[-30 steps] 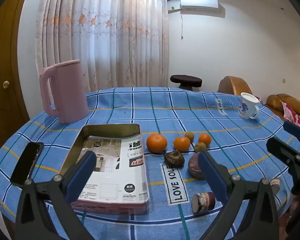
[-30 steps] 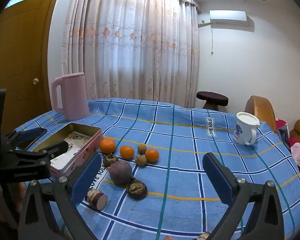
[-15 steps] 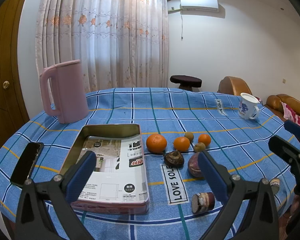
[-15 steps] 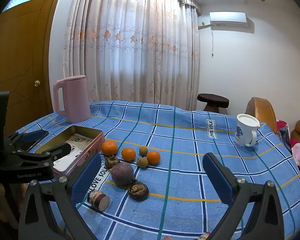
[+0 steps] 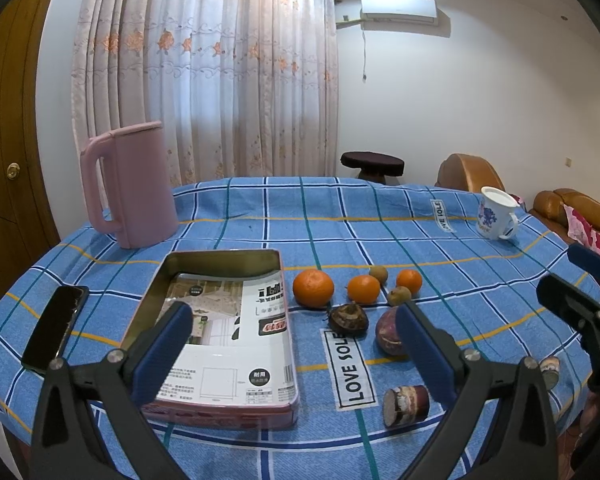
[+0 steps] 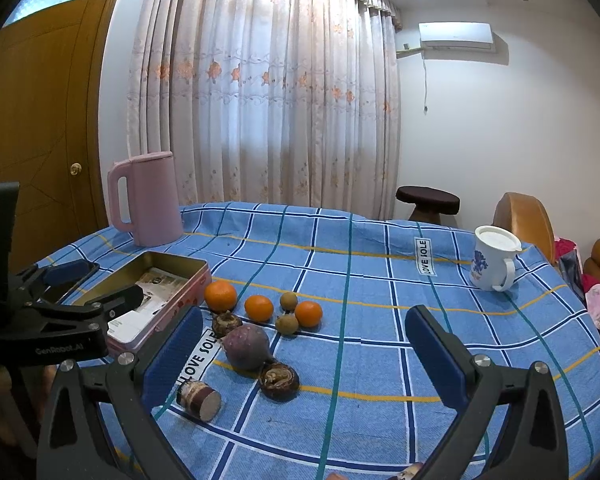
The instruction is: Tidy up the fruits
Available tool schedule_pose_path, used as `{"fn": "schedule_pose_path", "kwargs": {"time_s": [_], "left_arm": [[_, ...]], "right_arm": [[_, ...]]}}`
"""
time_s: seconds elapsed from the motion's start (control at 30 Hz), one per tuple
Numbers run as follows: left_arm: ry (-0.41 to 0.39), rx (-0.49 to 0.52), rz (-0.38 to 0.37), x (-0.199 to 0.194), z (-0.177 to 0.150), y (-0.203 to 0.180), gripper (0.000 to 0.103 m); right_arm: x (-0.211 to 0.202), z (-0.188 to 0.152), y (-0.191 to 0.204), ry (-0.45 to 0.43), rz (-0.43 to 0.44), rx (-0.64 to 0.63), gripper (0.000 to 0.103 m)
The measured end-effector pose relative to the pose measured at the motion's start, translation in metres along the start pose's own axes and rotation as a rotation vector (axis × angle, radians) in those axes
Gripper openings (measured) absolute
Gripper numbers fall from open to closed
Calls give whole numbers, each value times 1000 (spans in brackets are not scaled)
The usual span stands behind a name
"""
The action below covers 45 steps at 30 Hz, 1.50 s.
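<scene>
Three oranges lie mid-table: a large one [image 5: 313, 288] [image 6: 220, 296], a middle one [image 5: 363, 289] [image 6: 259, 308] and a right one [image 5: 409, 281] [image 6: 308, 313]. Two small brown fruits [image 5: 399, 295] [image 6: 287, 324] lie among them. A purple round root [image 5: 389, 331] [image 6: 247, 347], a dark brown tuber [image 5: 347, 320] [image 6: 279, 376] and a cut piece [image 5: 405, 405] [image 6: 199, 395] lie nearer. An open pink tin [image 5: 220, 264] [image 6: 168, 264] holding a leaflet stands left of them. My left gripper [image 5: 294, 344] [image 6: 100, 284] is open and empty above the near table edge. My right gripper [image 6: 306, 344] [image 5: 568, 276] is open and empty.
A pink jug [image 5: 130, 188] [image 6: 146, 200] stands at the back left. A black phone [image 5: 56, 326] lies left of the tin. A white mug [image 5: 496, 218] [image 6: 494, 258] stands at the back right. Sofa and stool lie beyond the blue checked tablecloth [image 5: 340, 232].
The right gripper's view has tilted up slightly, so the fruits sit a little lower in it. The left gripper has barely moved. Nothing on the table has moved.
</scene>
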<state>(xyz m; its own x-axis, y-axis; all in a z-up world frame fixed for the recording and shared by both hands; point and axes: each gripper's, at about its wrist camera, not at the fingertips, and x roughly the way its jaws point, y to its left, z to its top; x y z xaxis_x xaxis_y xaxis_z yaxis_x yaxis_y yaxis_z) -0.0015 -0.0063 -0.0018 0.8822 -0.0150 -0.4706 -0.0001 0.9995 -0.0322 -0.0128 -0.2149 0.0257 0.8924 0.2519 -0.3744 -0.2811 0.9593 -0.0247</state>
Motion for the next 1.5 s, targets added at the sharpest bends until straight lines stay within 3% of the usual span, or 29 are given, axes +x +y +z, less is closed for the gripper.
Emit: {"fn": "schedule_pose_path", "kwargs": {"time_s": [1.0,1.2,1.3,1.5], "left_arm": [[3,-8,3,-4,4,4,103],[8,10,-30,-7,-18,-11,103],[22,67,-56,-5,-36,-31,103],[100,99,-141,11,-54,-57,99]], "right_arm": [[0,-9,3,29,2,-12,102],[-15,-42,-26,50,-88,-27,102],[-23,-66,-51,88,-146,-6,102],[-25,-96,-85,156,-204,59,100]]}}
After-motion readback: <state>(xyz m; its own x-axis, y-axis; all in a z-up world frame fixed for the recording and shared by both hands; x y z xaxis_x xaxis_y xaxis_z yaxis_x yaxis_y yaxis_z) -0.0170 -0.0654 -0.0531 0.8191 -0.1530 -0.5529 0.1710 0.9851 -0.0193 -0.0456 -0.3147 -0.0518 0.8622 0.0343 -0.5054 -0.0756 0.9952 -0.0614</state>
